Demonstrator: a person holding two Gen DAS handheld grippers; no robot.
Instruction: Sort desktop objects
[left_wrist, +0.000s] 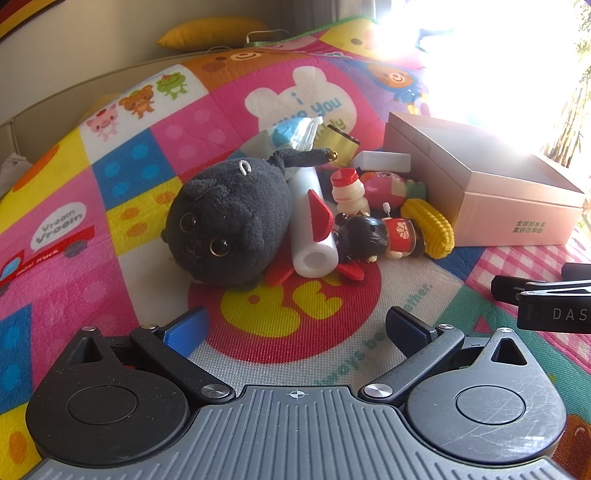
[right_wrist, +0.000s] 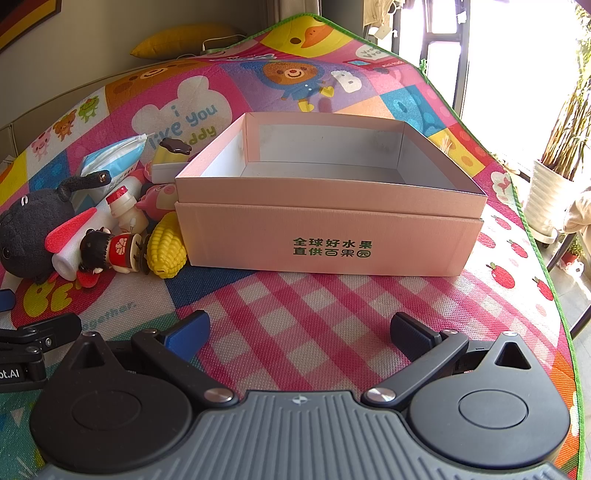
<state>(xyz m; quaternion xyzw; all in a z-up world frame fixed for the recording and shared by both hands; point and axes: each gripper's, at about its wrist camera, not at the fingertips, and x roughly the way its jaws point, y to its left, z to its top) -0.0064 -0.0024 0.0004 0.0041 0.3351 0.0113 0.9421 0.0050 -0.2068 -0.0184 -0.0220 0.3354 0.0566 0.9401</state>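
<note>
Left tongs (left_wrist: 295, 325): held wide open over the play mat (left_wrist: 110, 221), nothing gripped, aimed at the toy pile.
Right tongs (right_wrist: 299, 332): spread wide, nothing held, facing the pink box (right_wrist: 328, 240).
Pink box: open-topped, nothing seen inside, set toward the mat's right edge.
Toy pile: heaped just left of the box; black plush cat (left_wrist: 229, 221), white foam tube (left_wrist: 312, 229), doll figure (left_wrist: 373, 236), yellow toy corn (left_wrist: 428, 227) touching the box, small drink bottle (left_wrist: 347, 192).
</note>
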